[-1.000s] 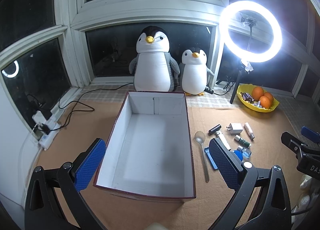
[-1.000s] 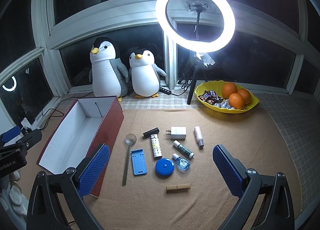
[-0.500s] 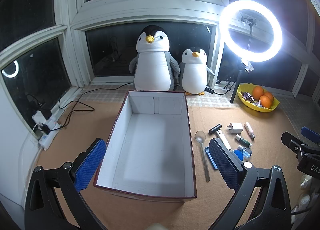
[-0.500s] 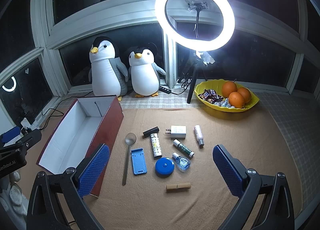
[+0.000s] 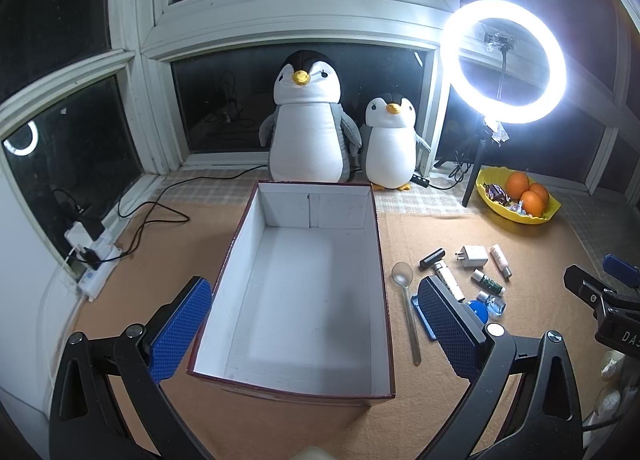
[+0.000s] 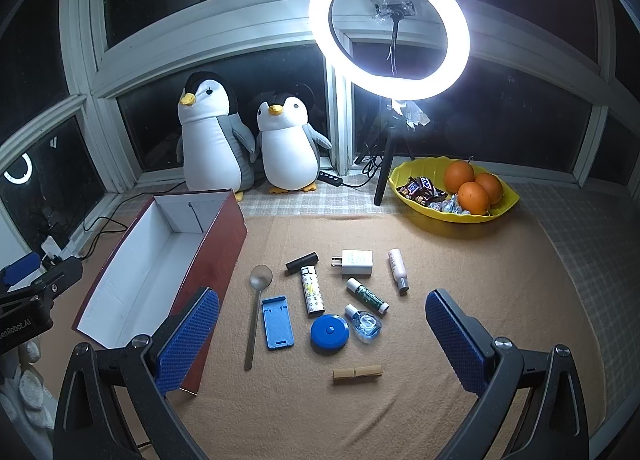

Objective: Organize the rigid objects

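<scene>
Box [image 5: 296, 300], maroon outside and white inside, lies empty between the left gripper [image 5: 316, 328]'s spread jaws. Right gripper [image 6: 322, 344] is likewise released, nothing held; between its jaws lie a spoon [image 6: 256, 312], blue stand [image 6: 277, 322], blue disc [image 6: 329, 334] and wooden clip [image 6: 357, 374]. Lettering "enRobot.AI" shows on the left gripper's body; bottle labels are unreadable.

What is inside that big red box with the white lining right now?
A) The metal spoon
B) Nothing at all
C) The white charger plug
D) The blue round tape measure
B: the left wrist view looks straight into the red box with the white lining and shows only its bare white floor, while the metal spoon, blue round tape measure and white charger plug all lie on the tan mat beside it.
</scene>
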